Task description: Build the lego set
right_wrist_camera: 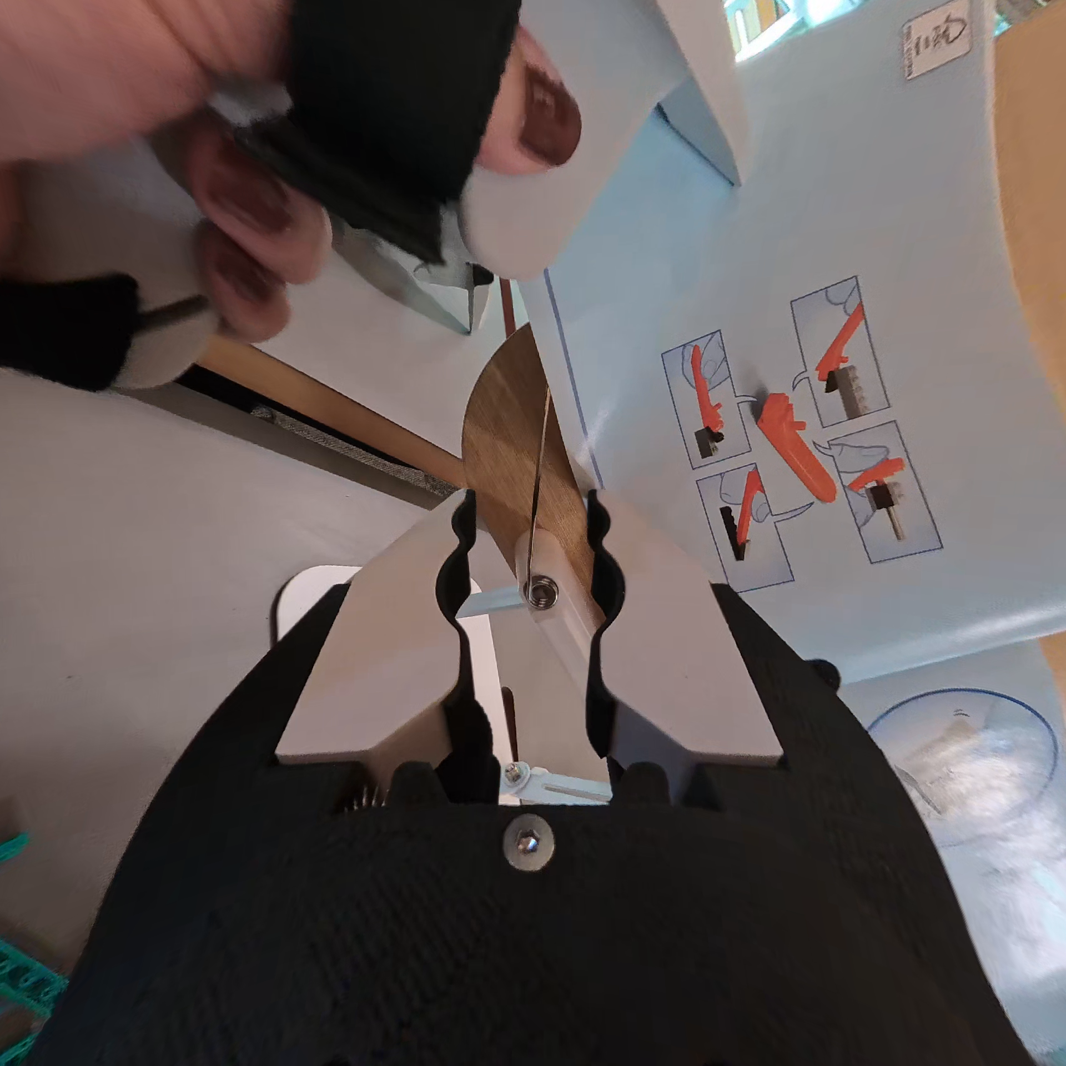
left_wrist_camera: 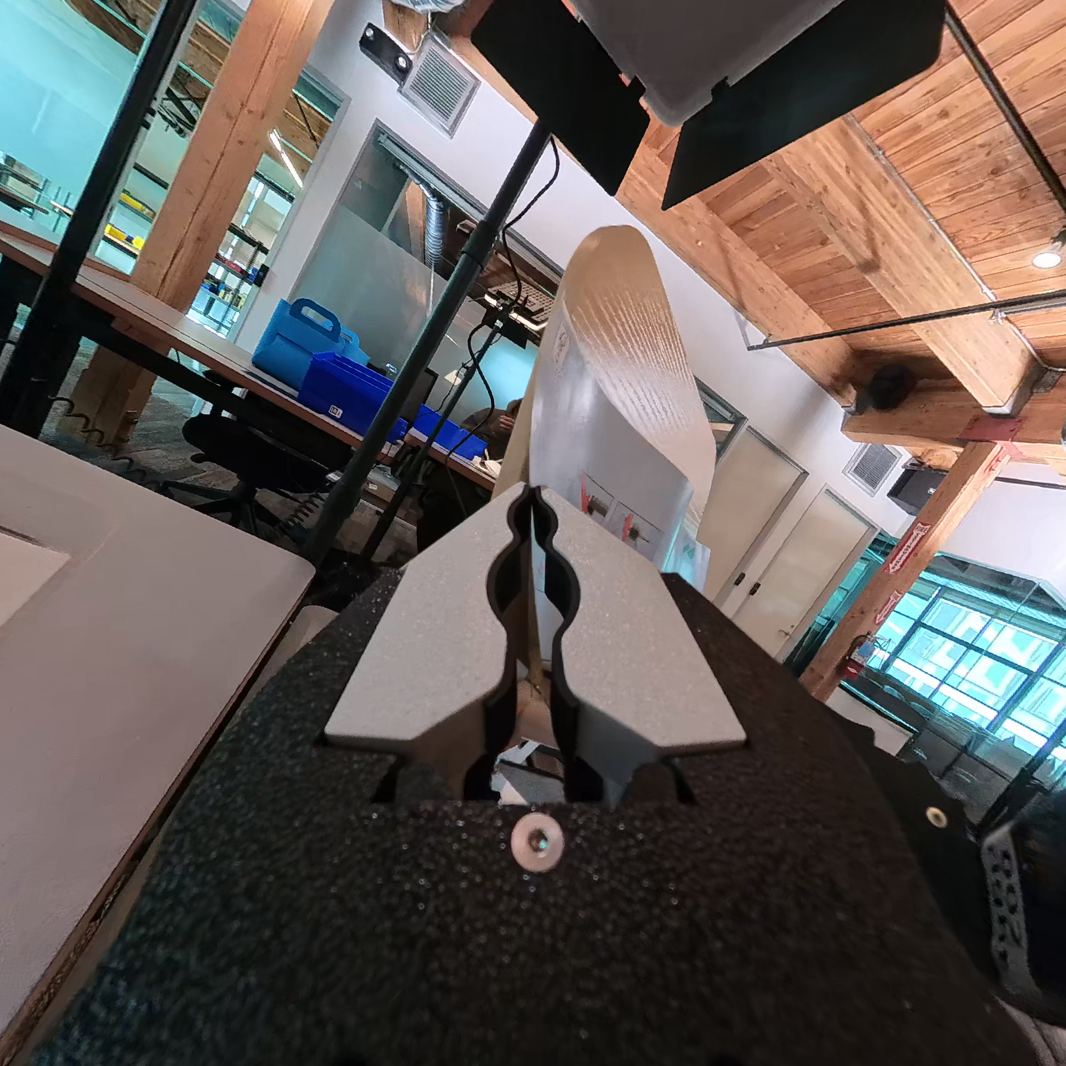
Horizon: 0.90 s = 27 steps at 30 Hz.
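Note:
In the left wrist view my left gripper (left_wrist_camera: 533, 496) is shut on the edge of a thin cardboard box flap (left_wrist_camera: 623, 357). The flap is white and printed on one side, brown on the other, and it rises and curls over above the jaws. The right wrist view shows the box's white panel (right_wrist_camera: 721, 259) with orange picture diagrams and a rounded brown flap (right_wrist_camera: 507, 427) just past my right gripper (right_wrist_camera: 528, 507). Its jaws stand apart. A white bar with a coil spring (right_wrist_camera: 556, 582) lies between them against the right finger, with a gap to the left finger. A hand holds the left gripper (right_wrist_camera: 392, 144) at upper left.
A white tabletop (left_wrist_camera: 115, 605) lies at left with black stand poles (left_wrist_camera: 427, 346) behind it. A lamp panel (left_wrist_camera: 750, 57) hangs overhead. Blue bins (left_wrist_camera: 346, 386) sit on a far desk, with a person (left_wrist_camera: 502, 415) behind. A round clear window (right_wrist_camera: 969, 767) shows on the box; teal mesh (right_wrist_camera: 17, 980) is at lower left. Across from one pair of fingers to the other is roughly 10 cm. The round clear window (right_wrist_camera: 969, 767) lies around 15 cm away from my right fingertips.

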Each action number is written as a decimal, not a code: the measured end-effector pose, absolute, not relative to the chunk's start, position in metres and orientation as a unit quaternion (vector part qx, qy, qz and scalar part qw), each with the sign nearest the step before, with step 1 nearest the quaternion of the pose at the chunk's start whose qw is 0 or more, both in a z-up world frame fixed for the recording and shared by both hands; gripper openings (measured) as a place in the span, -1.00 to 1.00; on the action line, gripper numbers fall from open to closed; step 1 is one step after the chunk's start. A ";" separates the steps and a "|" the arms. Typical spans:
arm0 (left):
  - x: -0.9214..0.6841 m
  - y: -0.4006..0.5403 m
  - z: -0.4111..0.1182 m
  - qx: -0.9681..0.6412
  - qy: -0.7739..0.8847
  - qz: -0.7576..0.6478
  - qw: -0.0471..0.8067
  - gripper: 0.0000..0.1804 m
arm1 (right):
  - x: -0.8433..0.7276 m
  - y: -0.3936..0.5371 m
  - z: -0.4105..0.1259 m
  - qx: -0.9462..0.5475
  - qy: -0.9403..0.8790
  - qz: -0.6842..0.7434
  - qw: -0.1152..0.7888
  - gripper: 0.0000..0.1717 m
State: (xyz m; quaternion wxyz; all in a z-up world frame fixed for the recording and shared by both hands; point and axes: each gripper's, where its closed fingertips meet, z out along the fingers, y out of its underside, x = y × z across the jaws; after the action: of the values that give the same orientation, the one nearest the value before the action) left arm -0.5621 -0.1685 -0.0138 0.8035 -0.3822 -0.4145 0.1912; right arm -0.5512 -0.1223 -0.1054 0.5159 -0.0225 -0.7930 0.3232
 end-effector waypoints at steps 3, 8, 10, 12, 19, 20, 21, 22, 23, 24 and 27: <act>-0.562 -0.171 -0.014 -0.381 -0.415 0.191 0.804 -1.00 | -0.554 -0.123 -0.105 0.003 -0.789 0.300 0.536 -0.91; -0.561 -0.171 -0.013 -0.381 -0.412 0.190 0.805 -1.00 | -0.553 -0.124 -0.111 0.069 -0.781 0.240 0.572 -1.00; -0.561 -0.171 -0.012 -0.383 -0.411 0.189 0.805 -1.00 | -0.549 -0.127 -0.112 0.081 -0.778 0.246 0.572 -0.97; -0.561 -0.171 -0.012 -0.383 -0.410 0.188 0.806 -1.00 | -0.540 -0.133 -0.116 0.075 -0.792 0.274 0.541 -0.81; -0.561 -0.172 -0.012 -0.382 -0.409 0.183 0.808 -1.00 | -0.543 -0.134 -0.117 0.089 -0.794 0.231 0.555 -0.67; -0.561 -0.172 -0.012 -0.383 -0.409 0.184 0.808 -1.00 | -0.543 -0.134 -0.121 0.096 -0.798 0.221 0.552 -0.68; -0.561 -0.172 -0.012 -0.383 -0.409 0.185 0.808 -1.00 | -0.542 -0.134 -0.125 0.102 -0.802 0.211 0.550 -0.69; -0.561 -0.172 -0.012 -0.383 -0.409 0.185 0.808 -1.00 | -0.541 -0.134 -0.129 0.109 -0.806 0.201 0.546 -0.70; -0.561 -0.172 -0.012 -0.382 -0.409 0.184 0.808 -1.00 | -0.540 -0.133 -0.133 0.116 -0.812 0.191 0.539 -0.70; -0.561 -0.172 -0.012 -0.382 -0.410 0.184 0.808 -1.00 | -0.539 -0.132 -0.136 0.121 -0.815 0.185 0.535 -0.70; -0.562 -0.174 -0.014 -0.382 -0.414 0.188 0.804 -1.00 | -0.537 -0.130 -0.141 0.147 -0.822 0.166 0.525 -0.67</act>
State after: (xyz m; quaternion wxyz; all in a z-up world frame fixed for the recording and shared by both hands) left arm -0.5620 -0.1736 -0.0138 0.8044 -0.3825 -0.4140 0.1879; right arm -0.5367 -0.1296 -0.1406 0.5251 0.1471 -0.8216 0.1663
